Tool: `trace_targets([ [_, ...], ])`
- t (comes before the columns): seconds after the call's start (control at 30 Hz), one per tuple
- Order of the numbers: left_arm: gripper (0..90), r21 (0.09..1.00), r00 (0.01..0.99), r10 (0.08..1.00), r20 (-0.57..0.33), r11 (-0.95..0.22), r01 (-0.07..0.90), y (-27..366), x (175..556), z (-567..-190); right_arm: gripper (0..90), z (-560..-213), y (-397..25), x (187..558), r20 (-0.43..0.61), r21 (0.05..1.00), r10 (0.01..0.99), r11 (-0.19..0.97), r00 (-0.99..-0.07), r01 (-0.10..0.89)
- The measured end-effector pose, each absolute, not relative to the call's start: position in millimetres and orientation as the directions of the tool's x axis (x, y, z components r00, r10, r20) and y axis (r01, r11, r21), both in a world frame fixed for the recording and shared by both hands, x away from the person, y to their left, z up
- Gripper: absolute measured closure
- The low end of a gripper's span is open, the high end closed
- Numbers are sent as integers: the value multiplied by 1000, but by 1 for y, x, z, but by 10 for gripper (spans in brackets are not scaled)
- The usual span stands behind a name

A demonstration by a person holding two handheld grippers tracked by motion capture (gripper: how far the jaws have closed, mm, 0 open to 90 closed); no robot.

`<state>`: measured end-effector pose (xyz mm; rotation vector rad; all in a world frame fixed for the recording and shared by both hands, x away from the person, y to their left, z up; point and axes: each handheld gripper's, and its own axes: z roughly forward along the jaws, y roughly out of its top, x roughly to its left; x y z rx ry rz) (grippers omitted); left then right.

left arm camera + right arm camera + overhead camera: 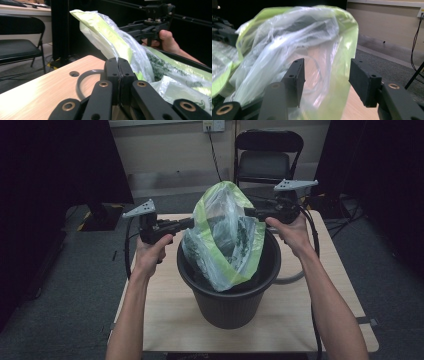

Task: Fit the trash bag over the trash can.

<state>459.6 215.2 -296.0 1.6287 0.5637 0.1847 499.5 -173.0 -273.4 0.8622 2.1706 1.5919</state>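
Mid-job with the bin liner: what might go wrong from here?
1. The right gripper has its jaws open around the clear plastic bag with the green band, so that side may sag.
2. The left gripper is shut on thin film, which might tear.
3. The black ribbed bucket could tip.

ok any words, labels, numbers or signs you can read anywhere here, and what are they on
None can be read.
Plastic bag: dark green printed marks show on it in the high view and the left gripper view, too blurred to tell whether they are words or a pattern.
Bin, table, left gripper and right gripper: no text visible.
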Motion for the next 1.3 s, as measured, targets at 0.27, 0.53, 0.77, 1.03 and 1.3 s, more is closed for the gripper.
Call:
trace_targets([
  [0.27,900,971,843,500,-200,-13,239,246,444,-312,486,-277,-179,497,149,935,604,171,-783,310],
  [0.53,900,975,867,459,-194,-7,222,261,430,-323,773,-276,-181,493,164,940,530,173,-832,296],
  [0.77,627,977,851,482,-208,57,207,260,430,-311,900,-276,-182,493,152,943,542,169,-827,285],
  [1.03,390,984,853,492,-174,46,174,239,442,-280,900,-270,-180,487,120,948,537,187,-835,256],
  [1.3,583,966,840,495,-222,-4,258,223,460,-294,900,-266,-183,474,74,945,552,226,-831,234],
])
